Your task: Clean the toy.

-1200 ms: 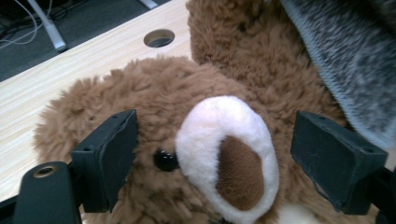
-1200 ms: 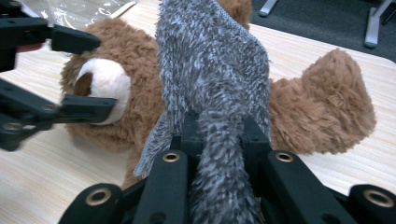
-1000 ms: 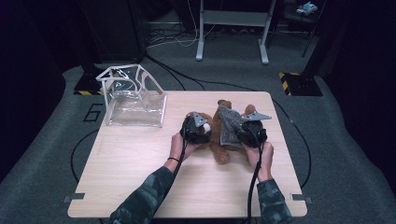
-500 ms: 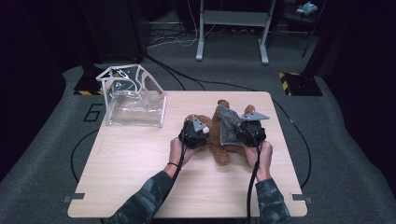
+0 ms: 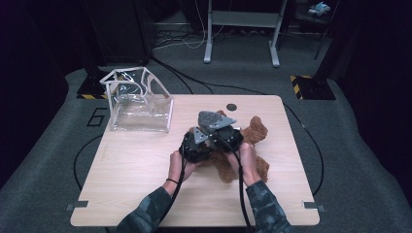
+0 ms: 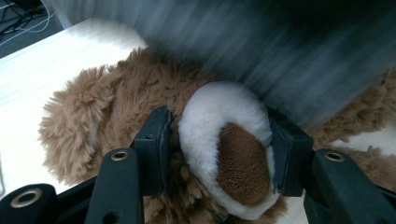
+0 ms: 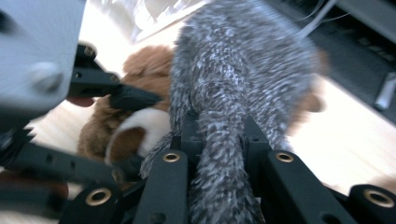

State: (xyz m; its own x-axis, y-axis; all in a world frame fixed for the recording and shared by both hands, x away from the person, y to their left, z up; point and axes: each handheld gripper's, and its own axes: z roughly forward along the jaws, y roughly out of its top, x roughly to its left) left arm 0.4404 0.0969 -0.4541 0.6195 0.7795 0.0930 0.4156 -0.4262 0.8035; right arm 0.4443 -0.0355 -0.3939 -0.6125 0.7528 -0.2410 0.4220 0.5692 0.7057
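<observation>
High view: wooden table (image 5: 126,189) w/ a brown teddy bear (image 5: 255,133) lying right of centre, nearer the right edge than the left; both grippers sit on top of it, close together, touching or nearly so. Left gripper (image 5: 194,145) is at the bear's left side, right gripper (image 5: 228,138) just beside it over the bear's middle, a grey knitted cloth (image 5: 210,118) sticking up by the grey plates. Person's hands and camo sleeves (image 5: 150,213) come in from the near edge, cables trailing back along the forearms. Clear plastic box w/ white frame (image 5: 138,102) stands at the far left corner, well apart from the bear. Small dark round hole (image 5: 231,107) near the far edge. Left gripper view: jaws have just been closing and now clamp the bear's foot (image 6: 229,149), white plush w/ brown sole, pads pressed in on both sides; brown fur of the bear (image 6: 107,112) behind, top right is motion blur. Right gripper view: jaws pinched tight on a strand of the grey cloth (image 7: 233,107), which rises between them; the left gripper (image 7: 116,100) shows at left on the bear's foot (image 7: 135,128), blurred.
</observation>
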